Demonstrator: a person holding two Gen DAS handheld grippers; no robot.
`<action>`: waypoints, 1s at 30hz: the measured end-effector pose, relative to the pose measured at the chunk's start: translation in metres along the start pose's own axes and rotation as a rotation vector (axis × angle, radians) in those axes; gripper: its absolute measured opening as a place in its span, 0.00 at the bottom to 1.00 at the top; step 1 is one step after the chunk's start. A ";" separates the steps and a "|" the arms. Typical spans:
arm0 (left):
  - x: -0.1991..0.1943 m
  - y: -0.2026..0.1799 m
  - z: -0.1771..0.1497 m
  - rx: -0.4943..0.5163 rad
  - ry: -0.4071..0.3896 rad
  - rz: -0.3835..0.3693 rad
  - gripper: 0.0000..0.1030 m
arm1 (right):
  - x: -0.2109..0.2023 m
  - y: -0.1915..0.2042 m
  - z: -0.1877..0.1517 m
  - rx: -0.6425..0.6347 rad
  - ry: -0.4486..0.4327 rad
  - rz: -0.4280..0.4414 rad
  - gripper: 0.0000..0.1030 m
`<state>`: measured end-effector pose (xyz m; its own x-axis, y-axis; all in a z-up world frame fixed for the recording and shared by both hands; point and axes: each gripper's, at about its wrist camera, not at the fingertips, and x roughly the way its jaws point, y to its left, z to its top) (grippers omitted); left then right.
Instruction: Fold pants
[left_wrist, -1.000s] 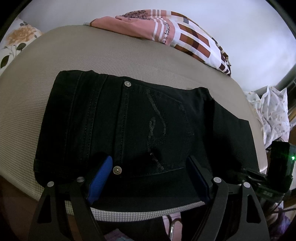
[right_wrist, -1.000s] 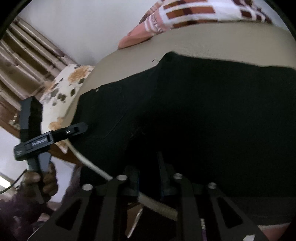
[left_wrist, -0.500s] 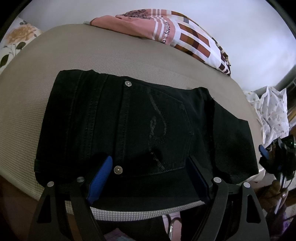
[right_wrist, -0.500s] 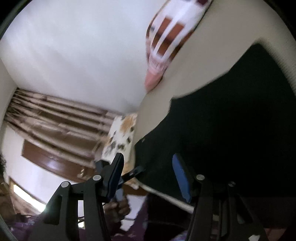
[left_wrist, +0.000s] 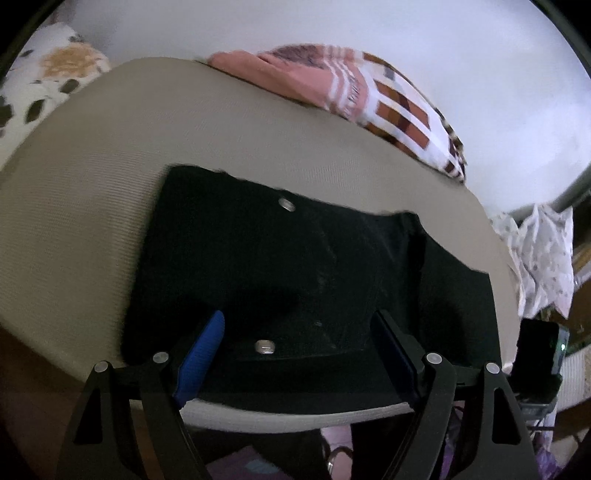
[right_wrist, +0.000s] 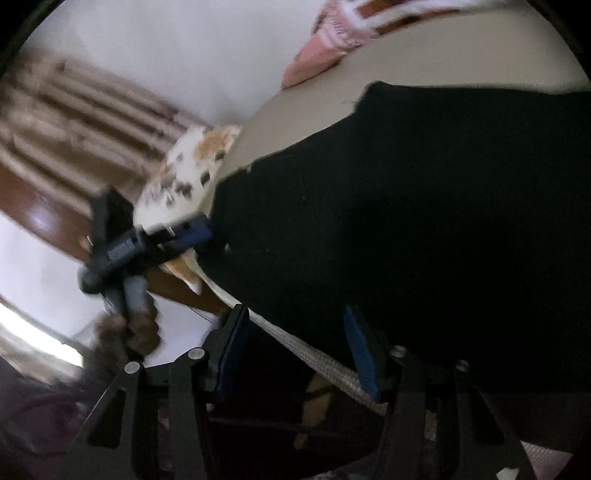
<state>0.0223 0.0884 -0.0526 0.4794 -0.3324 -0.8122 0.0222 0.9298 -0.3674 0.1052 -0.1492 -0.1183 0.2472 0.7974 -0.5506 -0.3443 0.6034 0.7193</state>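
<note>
Black jeans (left_wrist: 295, 273) lie folded flat on a beige mattress (left_wrist: 110, 177), back pocket and two metal rivets facing up. My left gripper (left_wrist: 295, 347) is open, its blue pads either side of the jeans' near edge, holding nothing. In the right wrist view the jeans (right_wrist: 424, 206) fill the right half. My right gripper (right_wrist: 295, 350) is open at the mattress's near edge, holding nothing. The left gripper also shows there at the jeans' left edge (right_wrist: 192, 232), held by a hand. The right gripper shows at the far right of the left wrist view (left_wrist: 539, 354).
A pink, white and brown striped blanket (left_wrist: 369, 88) lies along the far side of the mattress by the white wall. A floral pillow (left_wrist: 48, 77) is at the far left. White patterned cloth (left_wrist: 543, 254) hangs at the right. Wooden louvred panels (right_wrist: 74, 122) stand left.
The right gripper opened, swung up and came back down to the mattress edge. The left gripper pulled back and tilted a little, still open over the jeans' near edge.
</note>
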 end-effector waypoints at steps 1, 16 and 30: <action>-0.006 0.007 0.002 -0.018 -0.007 0.006 0.79 | -0.001 0.000 0.002 0.007 -0.008 0.007 0.50; -0.020 0.126 -0.026 -0.469 0.111 -0.284 0.79 | -0.022 -0.008 -0.002 0.172 -0.133 0.109 0.53; -0.006 0.109 -0.017 -0.369 0.127 -0.162 0.21 | -0.019 -0.012 -0.002 0.222 -0.128 0.109 0.63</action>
<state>0.0067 0.1888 -0.0949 0.3830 -0.5082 -0.7713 -0.2381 0.7525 -0.6140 0.1024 -0.1721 -0.1176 0.3370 0.8441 -0.4170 -0.1715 0.4905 0.8544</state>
